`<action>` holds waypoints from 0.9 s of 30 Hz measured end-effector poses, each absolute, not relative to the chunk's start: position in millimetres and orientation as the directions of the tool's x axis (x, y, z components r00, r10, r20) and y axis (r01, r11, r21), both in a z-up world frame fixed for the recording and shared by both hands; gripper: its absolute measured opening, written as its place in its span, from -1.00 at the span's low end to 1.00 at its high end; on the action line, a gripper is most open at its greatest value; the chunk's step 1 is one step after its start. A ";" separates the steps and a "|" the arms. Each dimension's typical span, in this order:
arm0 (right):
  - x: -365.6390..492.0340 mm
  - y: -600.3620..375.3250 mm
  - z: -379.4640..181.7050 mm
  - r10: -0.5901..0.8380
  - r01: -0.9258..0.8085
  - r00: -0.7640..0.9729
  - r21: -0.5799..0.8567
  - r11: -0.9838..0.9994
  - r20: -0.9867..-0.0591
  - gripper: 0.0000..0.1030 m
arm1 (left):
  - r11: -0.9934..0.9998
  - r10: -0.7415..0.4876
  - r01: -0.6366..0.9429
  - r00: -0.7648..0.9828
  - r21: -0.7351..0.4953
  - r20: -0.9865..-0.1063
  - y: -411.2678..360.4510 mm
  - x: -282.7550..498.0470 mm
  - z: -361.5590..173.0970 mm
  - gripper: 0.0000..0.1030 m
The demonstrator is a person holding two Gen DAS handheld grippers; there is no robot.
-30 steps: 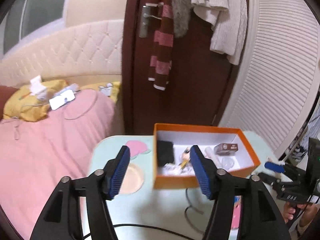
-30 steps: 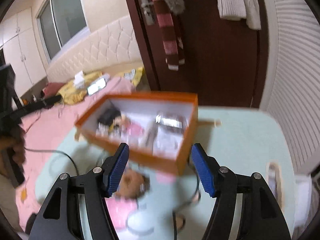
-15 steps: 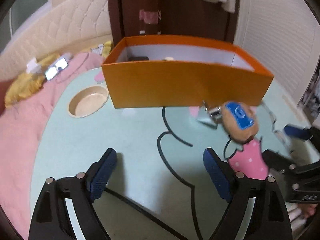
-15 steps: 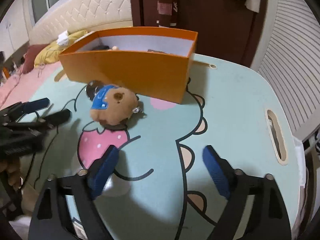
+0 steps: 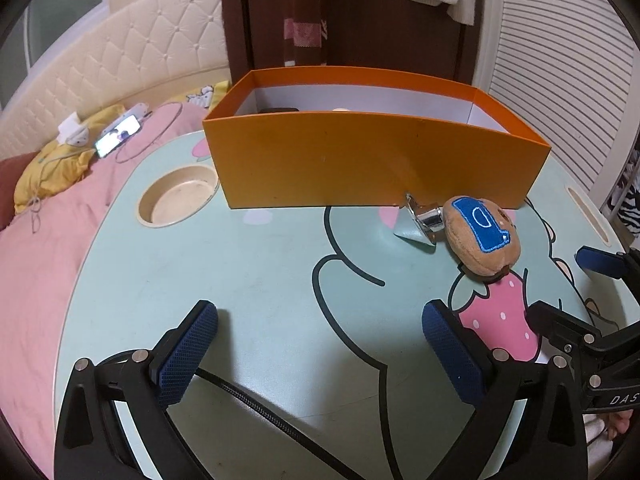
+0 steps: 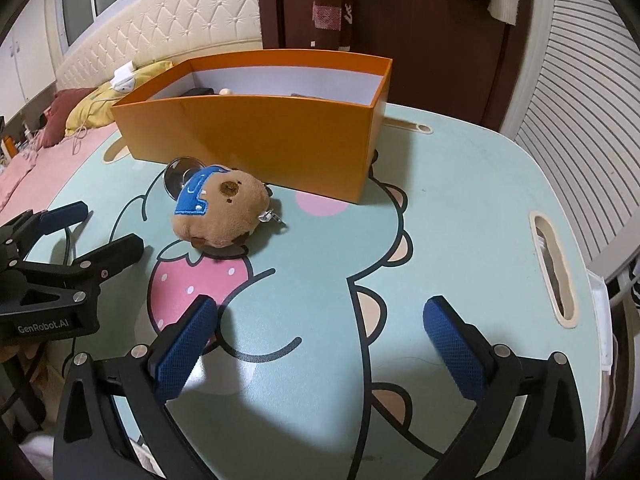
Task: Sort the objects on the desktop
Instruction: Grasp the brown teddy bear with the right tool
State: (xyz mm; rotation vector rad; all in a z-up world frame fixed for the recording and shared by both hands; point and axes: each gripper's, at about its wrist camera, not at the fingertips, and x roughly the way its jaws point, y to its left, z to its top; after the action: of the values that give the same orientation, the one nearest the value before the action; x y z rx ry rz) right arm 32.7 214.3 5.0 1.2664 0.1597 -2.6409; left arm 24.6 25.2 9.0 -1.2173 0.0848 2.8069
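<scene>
While both tongs, left tongs [image 5: 320, 344] and right tongs [image 6: 320, 328], gape wide and empty, the plush toy [image 6: 222, 210] lies ahead-left of the right, nearer it, beside the orange box [image 6: 256, 140].

Ahead of my tongs I see a fuzzy cloth plush toy [image 6: 224, 208], a shiny chrome metal clip [image 5: 426, 218], a matt orange cardboard box [image 5: 372, 168], and a smooth printed tabletop [image 6: 460, 208].
</scene>
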 end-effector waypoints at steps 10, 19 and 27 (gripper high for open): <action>31.9 214.3 3.8 -0.143 0.233 -0.614 -0.006 -0.972 -0.777 0.99 | -0.995 0.051 -0.096 -0.682 0.019 -0.729 26.2 24.7 8.6 0.98; 29.3 214.1 5.2 -0.146 0.240 -0.598 -0.003 -0.971 -0.788 0.99 | -0.995 0.053 -0.095 -0.682 0.016 -0.730 25.8 25.0 9.0 0.98; 27.6 197.9 19.5 -0.229 0.320 -0.603 0.032 -0.947 -0.764 0.65 | -0.996 0.059 0.010 -0.712 -0.093 -0.699 3.6 28.4 13.6 0.98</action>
State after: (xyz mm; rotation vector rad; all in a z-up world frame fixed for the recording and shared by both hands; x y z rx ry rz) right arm 27.6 197.9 19.5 1.1994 0.1549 -2.5619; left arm 28.4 3.6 13.6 -1.1805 -0.1404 2.8792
